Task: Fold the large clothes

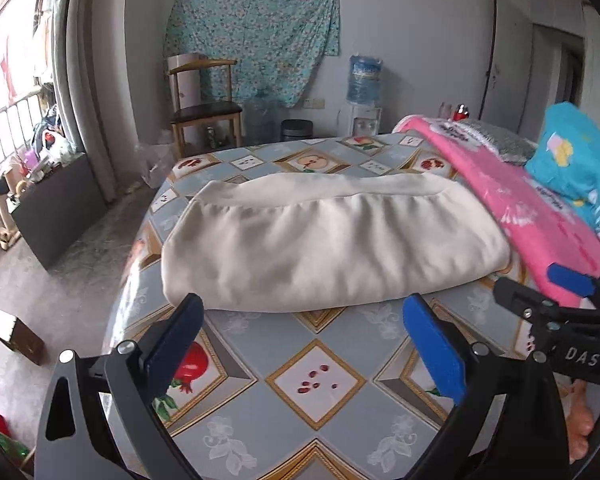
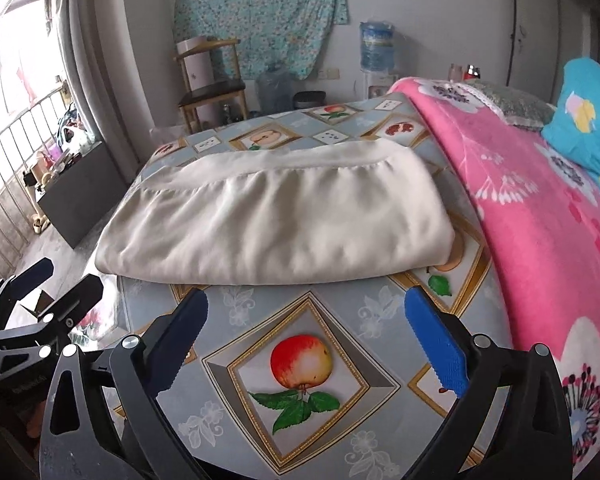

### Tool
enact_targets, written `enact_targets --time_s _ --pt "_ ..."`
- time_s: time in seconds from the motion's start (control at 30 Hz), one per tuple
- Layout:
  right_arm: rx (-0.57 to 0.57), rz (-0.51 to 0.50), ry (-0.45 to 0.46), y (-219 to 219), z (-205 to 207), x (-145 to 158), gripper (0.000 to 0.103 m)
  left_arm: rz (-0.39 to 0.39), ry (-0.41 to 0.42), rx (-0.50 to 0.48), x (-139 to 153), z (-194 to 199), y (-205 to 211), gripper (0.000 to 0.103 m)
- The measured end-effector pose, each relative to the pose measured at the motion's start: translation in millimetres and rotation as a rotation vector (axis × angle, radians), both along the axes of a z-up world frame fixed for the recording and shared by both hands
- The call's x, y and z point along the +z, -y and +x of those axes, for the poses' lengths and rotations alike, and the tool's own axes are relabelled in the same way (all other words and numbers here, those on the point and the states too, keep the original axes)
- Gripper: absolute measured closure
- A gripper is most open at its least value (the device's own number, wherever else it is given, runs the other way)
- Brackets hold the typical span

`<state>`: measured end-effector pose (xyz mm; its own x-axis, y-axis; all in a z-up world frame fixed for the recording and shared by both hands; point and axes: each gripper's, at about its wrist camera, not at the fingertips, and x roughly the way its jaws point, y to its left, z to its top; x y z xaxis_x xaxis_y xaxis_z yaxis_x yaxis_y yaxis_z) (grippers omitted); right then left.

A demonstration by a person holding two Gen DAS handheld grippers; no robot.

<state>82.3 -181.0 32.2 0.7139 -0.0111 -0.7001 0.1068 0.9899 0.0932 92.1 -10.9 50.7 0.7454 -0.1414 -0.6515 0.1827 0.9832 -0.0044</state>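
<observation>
The folded cream garment lies on the fruit-print tablecloth beside a pink blanket, beyond the left gripper and right gripper, both spread wide and empty.

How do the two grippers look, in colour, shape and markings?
Both the left gripper and the right gripper have black angular frames with silver bolts and flat blue finger pads, ridged along the edge. White letters "DAS" mark the right gripper's body in the left view.

Cream garment, folded into a thick flat oblong, lies crosswise on my bench. Gathered hem band at far edge, soft wrinkles across top.
</observation>
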Motion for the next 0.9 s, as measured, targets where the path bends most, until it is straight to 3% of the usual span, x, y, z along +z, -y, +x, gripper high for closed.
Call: enact_targets --time_s 0.23,0.33,0.57,0.9 --pt "-0.004 -0.007 -0.043 -4.1 1.5 -9.3 0.007 0.095 -0.059 0.100 -10.4 8.3 -2.3 0.005" --pt "-0.007 -0.002 -0.073 -5.9 3.8 -16.6 0.007 0.075 -0.138 0.085 -18.0 15.6 -1.9 0.005" --pt "-0.020 0.001 -0.123 -5.1 7.1 -27.5 0.007 0.033 -0.240 0.081 -33.8 23.1 -0.4 0.005" --pt "-0.016 -0.005 -0.143 -7.2 9.0 -30.7 0.007 0.026 -0.269 0.073 -38.7 24.2 0.3 0.005"
